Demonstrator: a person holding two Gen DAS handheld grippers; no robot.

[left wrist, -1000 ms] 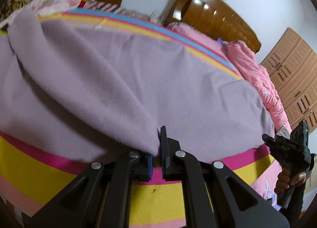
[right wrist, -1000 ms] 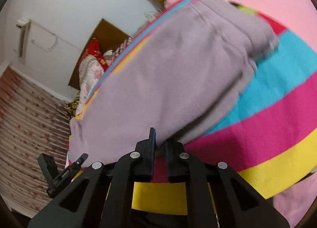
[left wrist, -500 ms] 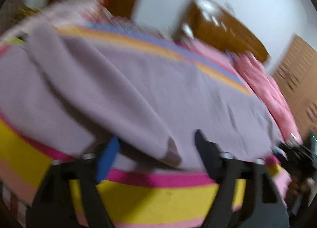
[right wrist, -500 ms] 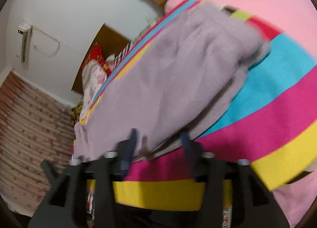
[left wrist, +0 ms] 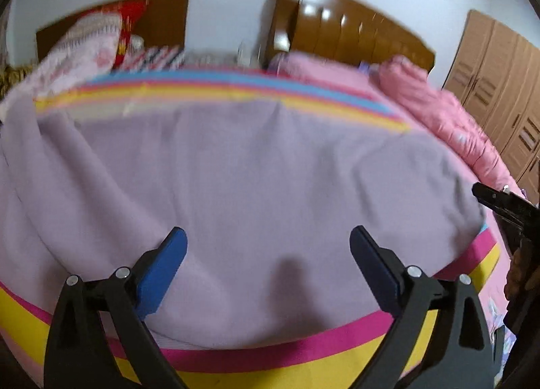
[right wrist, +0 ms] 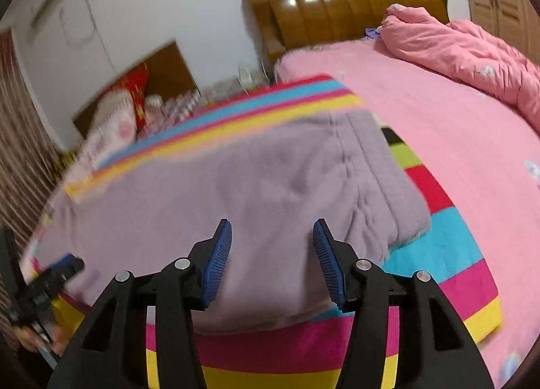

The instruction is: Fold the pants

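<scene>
Lilac fleece pants (left wrist: pixel 256 186) lie folded lengthwise on a striped blanket (left wrist: pixel 270 358) on the bed, their waistband (right wrist: pixel 374 179) at the right end. My left gripper (left wrist: pixel 268 254) hovers over the pants' near edge; its jaws are still opening wide and hold nothing. My right gripper (right wrist: pixel 272 247) stands open above the waist end, nothing pinched between its blue pads (right wrist: pixel 216 257). Each gripper shows at the edge of the other's view: the right gripper (left wrist: pixel 506 203), the left gripper (right wrist: pixel 50 274).
The blanket (right wrist: pixel 303 348) covers a pink bed sheet (right wrist: pixel 438 125). A pink quilt (right wrist: pixel 472 48) is bunched by the wooden headboard (right wrist: pixel 337 4). Pillows and bedding (left wrist: pixel 87 41) are piled at the back left. Wooden wardrobes (left wrist: pixel 499 78) stand at the right.
Both grippers were shut on the pants' near edge and have let go. The fabric now lies flat, and both grippers have pulled back and lifted; the right one has rolled upright.
</scene>
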